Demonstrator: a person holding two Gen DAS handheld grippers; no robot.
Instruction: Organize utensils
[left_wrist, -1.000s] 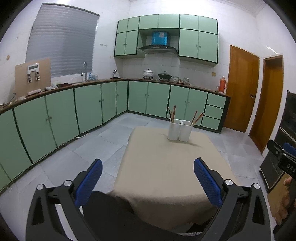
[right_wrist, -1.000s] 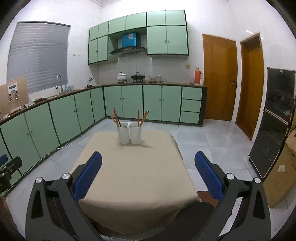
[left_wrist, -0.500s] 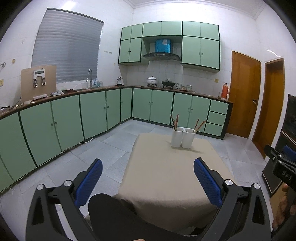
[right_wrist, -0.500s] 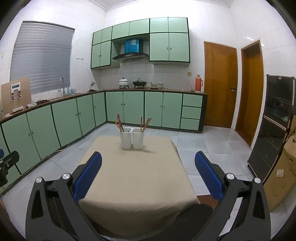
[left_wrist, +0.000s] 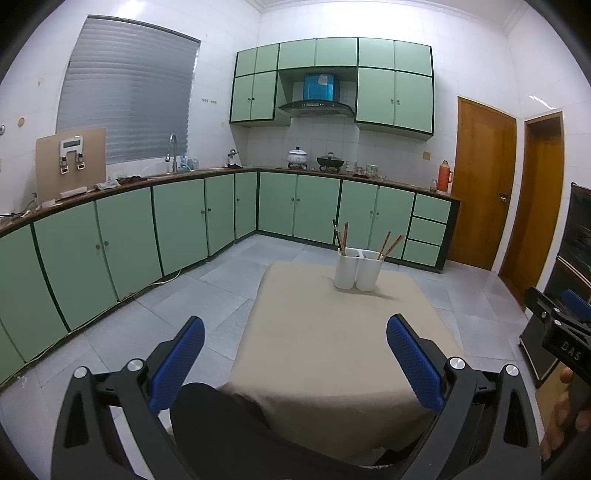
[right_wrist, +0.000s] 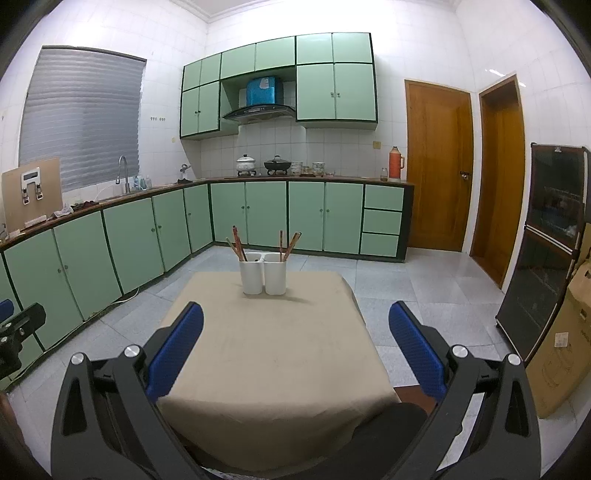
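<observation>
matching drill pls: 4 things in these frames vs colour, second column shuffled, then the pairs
Things:
1. utensil holders
2. tablecloth
3. thermos
4. base cabinets

Colours:
A. light green
B. white
C. orange-red
D. beige

Pairs: 1-B, 2-D, 3-C, 4-A
</observation>
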